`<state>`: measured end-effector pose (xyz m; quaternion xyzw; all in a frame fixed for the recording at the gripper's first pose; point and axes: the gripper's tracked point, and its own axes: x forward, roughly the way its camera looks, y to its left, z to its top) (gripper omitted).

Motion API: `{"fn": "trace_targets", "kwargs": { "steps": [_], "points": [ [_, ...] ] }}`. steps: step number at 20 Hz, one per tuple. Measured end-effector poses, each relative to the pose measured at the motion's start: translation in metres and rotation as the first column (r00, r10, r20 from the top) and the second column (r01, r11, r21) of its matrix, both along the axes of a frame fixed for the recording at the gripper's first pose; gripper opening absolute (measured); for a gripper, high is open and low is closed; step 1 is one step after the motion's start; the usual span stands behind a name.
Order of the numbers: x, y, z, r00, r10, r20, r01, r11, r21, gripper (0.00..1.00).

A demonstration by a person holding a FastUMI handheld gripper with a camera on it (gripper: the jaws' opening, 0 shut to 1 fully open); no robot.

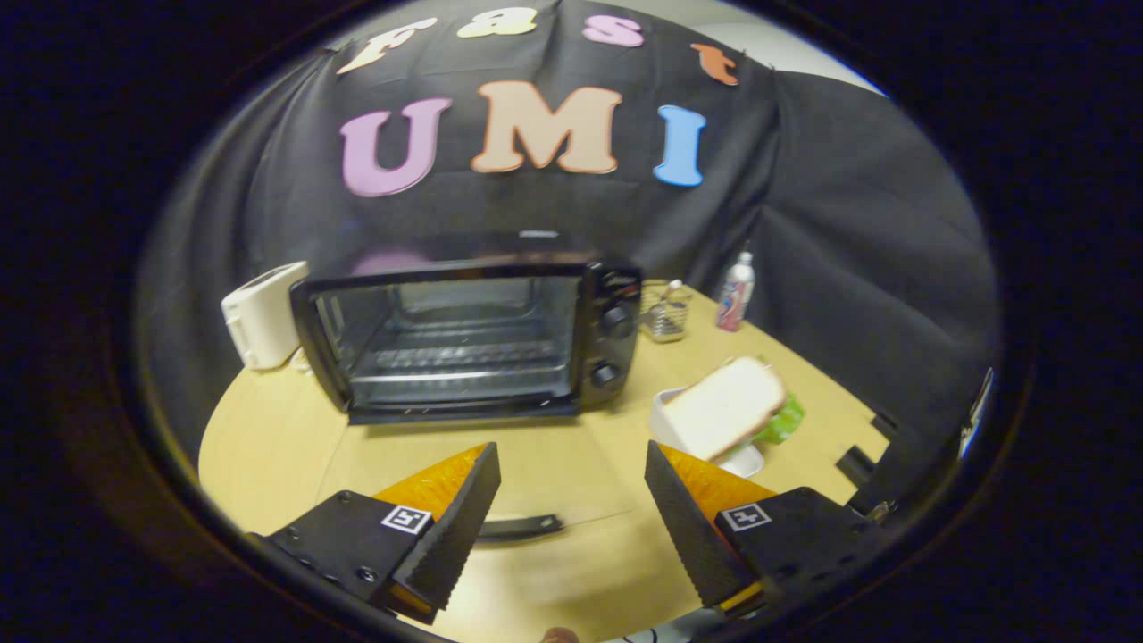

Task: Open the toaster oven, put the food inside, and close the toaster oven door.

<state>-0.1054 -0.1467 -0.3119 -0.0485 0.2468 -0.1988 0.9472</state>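
Gripper [571,500] spread wide with nothing between its fingers, toaster oven door [482,487] folded down flat just ahead, its handle [518,528] between them, open toaster oven [464,339] beyond, sandwich [723,406] on a white plate [746,462] just beside the right finger, wooden table [268,438] beneath.

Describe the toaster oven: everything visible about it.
The toaster oven is a black box, apparently metal, standing upright on the wooden table, beyond the open tongs, which touch nothing. Its glass door is swung down flat toward them, its dark handle between the fingers. Inside, a wire rack is bare. Two round knobs sit on its right panel. A white toaster stands beside it.
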Motion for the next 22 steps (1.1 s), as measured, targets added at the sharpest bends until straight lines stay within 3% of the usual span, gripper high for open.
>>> {"fn": "trace_targets", "kwargs": {
  "steps": [3, 7, 11, 14, 20, 22],
  "points": [
    [0.004, -0.065, 0.027, 0.988, -0.134, 0.078, 0.135, 0.991, -0.005, 1.00],
    [-0.001, -0.143, 0.035, 0.934, -0.322, 0.157, 0.307, 0.945, 0.113, 1.00],
    [0.011, -0.187, 0.015, 0.883, -0.422, 0.206, 0.343, 0.880, 0.330, 0.99],
    [0.017, -0.201, -0.019, 0.893, -0.426, 0.143, 0.342, 0.852, 0.398, 0.99],
    [0.035, -0.194, -0.075, 0.939, -0.345, 0.008, 0.300, 0.826, 0.477, 0.99],
    [0.044, -0.182, -0.084, 0.950, -0.311, -0.027, 0.279, 0.809, 0.517, 0.90]
  ]
}}
